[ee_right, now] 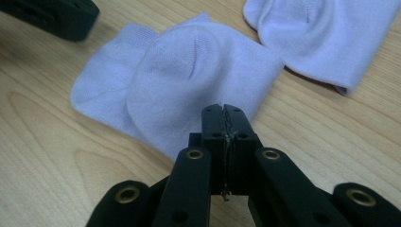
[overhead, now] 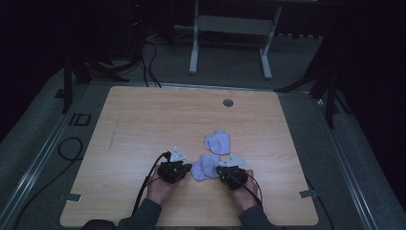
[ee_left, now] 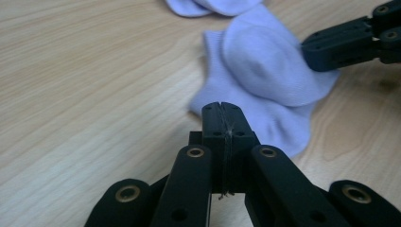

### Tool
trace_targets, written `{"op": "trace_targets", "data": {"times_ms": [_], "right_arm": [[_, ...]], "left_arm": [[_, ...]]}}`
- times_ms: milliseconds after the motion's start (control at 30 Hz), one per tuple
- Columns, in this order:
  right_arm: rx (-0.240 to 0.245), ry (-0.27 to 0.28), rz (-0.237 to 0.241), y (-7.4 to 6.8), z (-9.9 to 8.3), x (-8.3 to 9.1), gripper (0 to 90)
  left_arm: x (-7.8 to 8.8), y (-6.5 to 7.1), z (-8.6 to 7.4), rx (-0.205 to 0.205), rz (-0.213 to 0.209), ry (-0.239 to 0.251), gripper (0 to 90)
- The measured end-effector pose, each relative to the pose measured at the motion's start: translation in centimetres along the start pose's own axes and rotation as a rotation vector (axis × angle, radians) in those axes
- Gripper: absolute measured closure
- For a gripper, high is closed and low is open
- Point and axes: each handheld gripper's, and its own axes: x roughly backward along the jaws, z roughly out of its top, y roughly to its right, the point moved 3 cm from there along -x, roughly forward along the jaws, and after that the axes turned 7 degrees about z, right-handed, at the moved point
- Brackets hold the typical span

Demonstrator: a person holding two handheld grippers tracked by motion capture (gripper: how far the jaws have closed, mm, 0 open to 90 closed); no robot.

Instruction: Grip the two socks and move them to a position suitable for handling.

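Two pale lilac socks lie on a light wood-grain desk [overhead: 143, 120], a flat board w/ rounded corners. Near sock [overhead: 205, 166]: soft fine-knit fabric, folded over itself, rounded toe bulge on top, cuff end flat; it sits between both tongs, close to the desk's front edge. Far sock [overhead: 218, 142]: same knit, also folded, just beyond the near one; whether the two touch cannot be told.

Left tongs [overhead: 187, 167]: black hard plastic, brass-coloured rivets, jaws pressed together w/ nothing between; tips just short of the near sock's left edge. Right tongs [overhead: 219, 169]: same build, jaws pressed together, empty; tips at the near sock's right edge. Contact w/ fabric cannot be told.

Free room: desk surface bare to the left, to the right and toward the far edge, apart from a small round grey cap [overhead: 228, 102] near the far edge. Little room between socks and front edge, where the person's hands rest.
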Motion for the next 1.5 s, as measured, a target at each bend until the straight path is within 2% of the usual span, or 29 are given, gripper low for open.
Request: {"op": "trace_targets", "data": {"times_ms": [233, 467, 667, 833, 1033, 1233, 1333, 1367, 1433, 1500], "right_arm": [[0.002, 0.002, 0.003, -0.4, 0.0, -0.1, 88.5], [-0.007, -0.004, 0.015, -0.3, 0.1, 0.0, 85.9], [0.009, 0.006, 0.021, -0.3, 0.5, 0.5, 84.2], [0.042, 0.037, 0.07, -1.3, 2.1, 1.2, 84.3], [0.092, 0.025, 0.1, -2.3, 4.1, 0.1, 81.3], [0.105, -0.004, 0.107, -2.5, 5.4, -1.4, 76.7], [0.108, -0.042, 0.104, -2.5, 5.4, -2.5, 75.6], [0.102, -0.059, 0.102, -2.4, 5.3, -2.9, 76.5], [0.099, -0.08, 0.101, -2.3, 5.1, -3.4, 84.8], [0.098, -0.08, 0.102, -2.2, 5.1, -3.4, 87.7]], "left_arm": [[-0.9, 1.1, -0.2, -0.033, -0.022, -0.022, 89.6], [-0.8, 1.1, -0.3, -0.033, -0.021, -0.026, 89.8], [-0.8, 1.0, -0.3, -0.035, -0.026, -0.028, 89.8], [-0.8, 1.0, -0.3, -0.04, -0.024, -0.026, 89.8], [-0.8, 1.1, -0.4, -0.042, -0.023, -0.018, 89.8], [-0.7, 1.1, -0.4, -0.053, -0.017, -0.021, 89.8], [-0.7, 1.1, -0.5, -0.05, -0.016, -0.02, 89.8], [-0.6, 1.1, -0.5, -0.053, -0.017, -0.022, 89.8], [-0.6, 1.1, -0.5, -0.052, -0.017, -0.021, 89.8], [-0.6, 1.0, -0.5, -0.05, -0.018, -0.021, 89.8]]}}
